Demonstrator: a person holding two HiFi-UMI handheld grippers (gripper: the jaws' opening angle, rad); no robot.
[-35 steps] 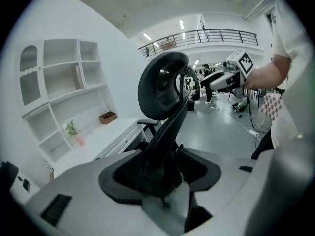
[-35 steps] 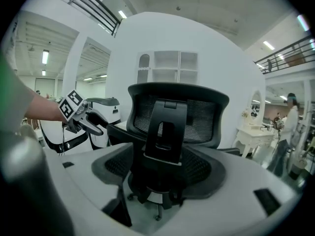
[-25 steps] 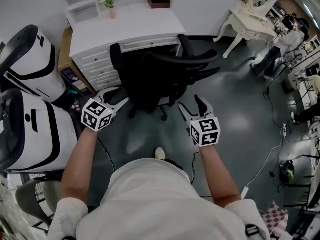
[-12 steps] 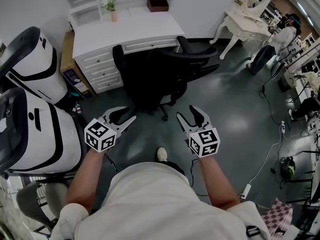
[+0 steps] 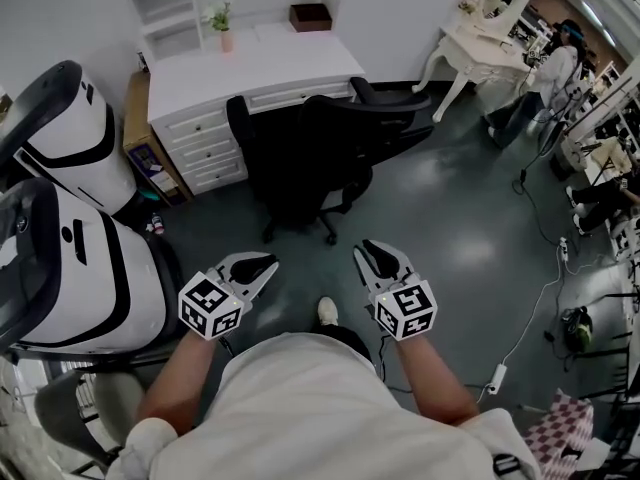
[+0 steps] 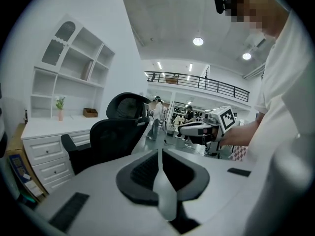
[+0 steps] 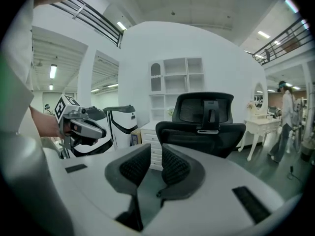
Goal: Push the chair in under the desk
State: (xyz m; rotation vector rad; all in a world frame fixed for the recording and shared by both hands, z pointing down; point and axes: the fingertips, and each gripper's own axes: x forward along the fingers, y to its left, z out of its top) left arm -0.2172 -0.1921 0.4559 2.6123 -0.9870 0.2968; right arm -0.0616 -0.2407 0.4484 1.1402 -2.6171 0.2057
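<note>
The black office chair stands with its seat tucked in under the white desk, its back toward me. Both grippers hang well short of it over the grey floor, touching nothing. My left gripper has just been closing; its pads now meet, empty. My right gripper has also just been closing and keeps a narrow gap with nothing in it. The left gripper view has the chair beyond its own jaws. The right gripper view has the chair's headrest and back beyond its own jaws.
Two large white-and-black pods stand close at the left. A white vanity table and a person are at the back right. Cables run over the floor at the right. A potted plant and a brown box sit on the desk.
Both grippers have drawn back from the chair toward my body, and their jaws have narrowed. The chair stays under the desk.
</note>
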